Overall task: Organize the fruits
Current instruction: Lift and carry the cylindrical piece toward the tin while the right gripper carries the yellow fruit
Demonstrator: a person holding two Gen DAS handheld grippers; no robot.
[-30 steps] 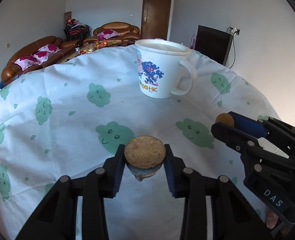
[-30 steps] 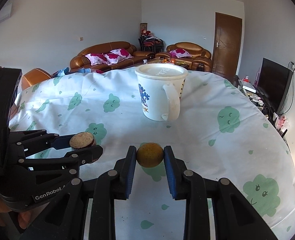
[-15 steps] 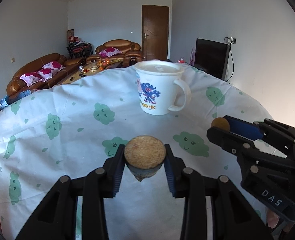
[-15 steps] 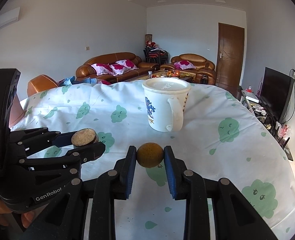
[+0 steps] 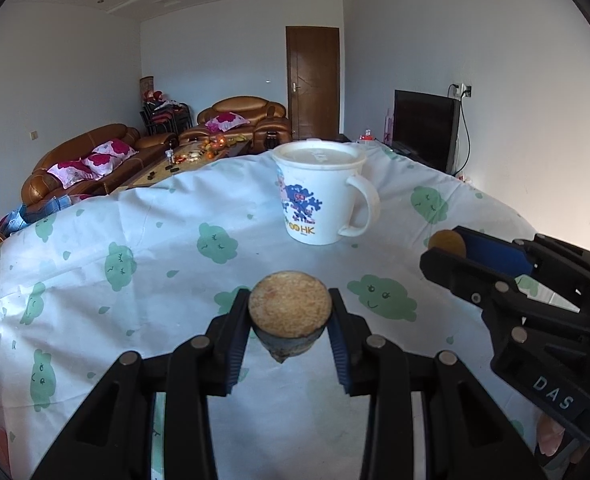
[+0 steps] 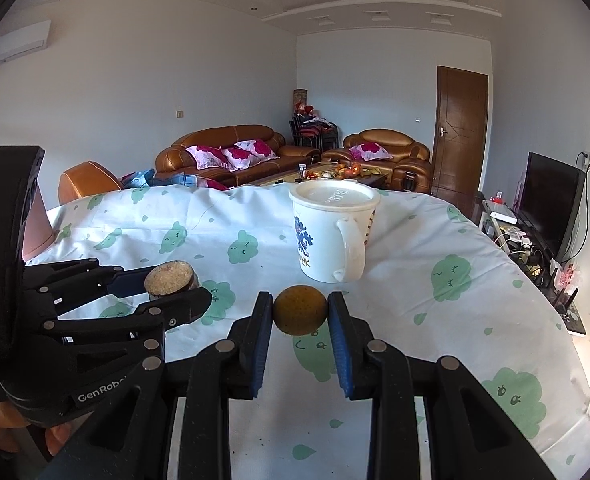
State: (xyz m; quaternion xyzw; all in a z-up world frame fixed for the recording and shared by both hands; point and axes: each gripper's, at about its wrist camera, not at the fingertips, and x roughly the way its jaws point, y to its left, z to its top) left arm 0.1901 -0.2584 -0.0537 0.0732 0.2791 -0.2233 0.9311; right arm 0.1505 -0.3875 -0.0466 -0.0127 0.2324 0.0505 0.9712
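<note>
Carry step, both fruits lifted above tablecloth (image 5: 95,240). Left gripper (image 5: 289,316) pinching halved fruit (image 5: 289,312), cut face up, possibly passion fruit. Right gripper (image 6: 300,314) pinching small round yellow-brown fruit (image 6: 300,315). White mug (image 5: 321,196) at 12 o'clock, apparently lidded. Next: lid off before any drop-in.

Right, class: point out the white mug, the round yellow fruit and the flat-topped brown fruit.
white mug (image 6: 327,240), right wrist view, on its printed side wall.
round yellow fruit (image 6: 300,309), right wrist view, on its front face.
flat-topped brown fruit (image 5: 289,309), left wrist view, on its flat top.
</note>
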